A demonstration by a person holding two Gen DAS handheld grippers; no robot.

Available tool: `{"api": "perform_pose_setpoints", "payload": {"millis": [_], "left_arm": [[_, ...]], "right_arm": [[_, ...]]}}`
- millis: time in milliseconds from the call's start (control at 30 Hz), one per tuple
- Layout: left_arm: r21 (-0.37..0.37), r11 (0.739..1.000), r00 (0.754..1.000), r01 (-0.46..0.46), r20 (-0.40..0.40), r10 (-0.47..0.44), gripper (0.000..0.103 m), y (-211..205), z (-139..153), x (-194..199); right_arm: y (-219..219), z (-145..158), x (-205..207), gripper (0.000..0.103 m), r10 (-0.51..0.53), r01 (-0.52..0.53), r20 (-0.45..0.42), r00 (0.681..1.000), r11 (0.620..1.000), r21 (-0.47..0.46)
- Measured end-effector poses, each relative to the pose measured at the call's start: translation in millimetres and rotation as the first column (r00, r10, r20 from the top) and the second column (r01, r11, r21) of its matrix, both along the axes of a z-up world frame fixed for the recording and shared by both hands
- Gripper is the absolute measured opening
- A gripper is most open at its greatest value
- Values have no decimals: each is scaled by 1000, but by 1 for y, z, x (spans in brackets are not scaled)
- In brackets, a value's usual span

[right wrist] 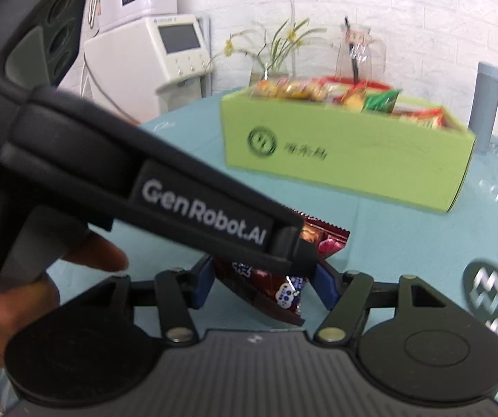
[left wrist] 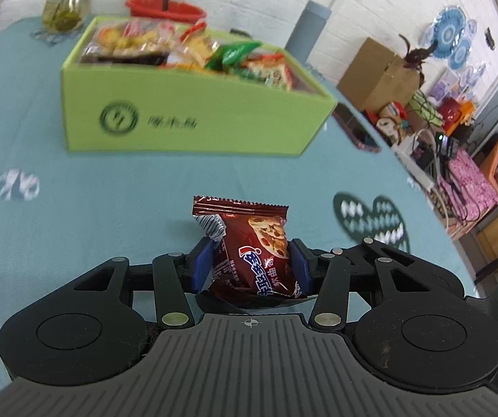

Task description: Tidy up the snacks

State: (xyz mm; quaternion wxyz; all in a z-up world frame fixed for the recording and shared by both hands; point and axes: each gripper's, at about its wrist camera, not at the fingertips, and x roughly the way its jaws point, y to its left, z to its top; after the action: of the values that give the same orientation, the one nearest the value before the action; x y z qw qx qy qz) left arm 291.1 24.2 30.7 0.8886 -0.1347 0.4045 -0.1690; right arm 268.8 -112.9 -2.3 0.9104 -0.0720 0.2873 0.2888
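1. Pinched by its sides in the narrowed left gripper: one cookie packet, upright over the teal tablecloth, probably ready for carrying to the green box beyond
2. Bracketed too by the right gripper, half wide; contact there hidden, cannot tell
3. Counted: one packet in hand, one box, two grippers; packets heaped inside too jumbled to count

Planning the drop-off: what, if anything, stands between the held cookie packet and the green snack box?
Nothing visible does. Bare teal tablecloth lies between the cookie packet, held in the left gripper, and the green box.
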Motion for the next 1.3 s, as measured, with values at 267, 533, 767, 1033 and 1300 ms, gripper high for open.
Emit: {"api": "perform_pose_setpoints", "payload": {"millis": [267,533,767,1033,1300], "left_arm": [[5,1000,990,6,138,-7,28,-18,66,81],[-19,1000,992,-14,122,16,29,-25,80,195],[38,999,998,-7,56,5,33,-41,33,244],[-7,1000,980,3,198,-1,66,-31,57,215],[-80,995,938,-64,334,88,83,3,106,125]], "right_arm": [[-17,50,61,71,0,2,178,984,1000,-12],[-21,74,166,73,-13,16,201,979,1000,-12],[-34,36,220,80,-32,31,66,997,999,12],[-34,36,218,100,-9,8,46,999,1000,30],[-35,66,191,103,24,-30,144,989,999,40]]}}
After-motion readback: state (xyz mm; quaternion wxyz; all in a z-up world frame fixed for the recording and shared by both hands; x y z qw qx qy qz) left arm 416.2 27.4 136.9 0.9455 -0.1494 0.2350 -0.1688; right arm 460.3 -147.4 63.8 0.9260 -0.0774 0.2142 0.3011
